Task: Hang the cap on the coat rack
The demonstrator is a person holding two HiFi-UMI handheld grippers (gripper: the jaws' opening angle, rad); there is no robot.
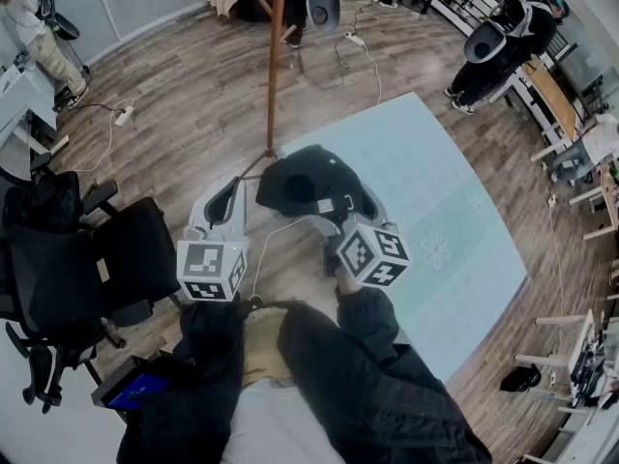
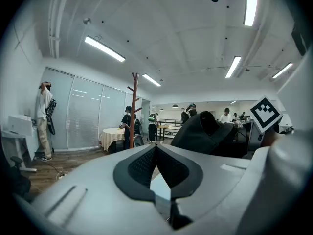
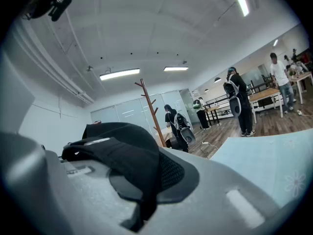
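The right gripper (image 1: 336, 218) has its claw pressed together on the rear edge of the black cap (image 1: 300, 187). It pinches the fabric there, probably so that the crown and its opening stay free to drop over a peg. The cap rides in front of the person at about waist height, above the wooden floor (image 1: 193, 104), not yet on anything. The left gripper (image 2: 155, 151) hovers just beside it, claw pressed together on nothing, likely kept near to steady the cap. Beyond stands the wooden coat rack (image 1: 277, 66), its pegs bare in the gripper views and still some way off.
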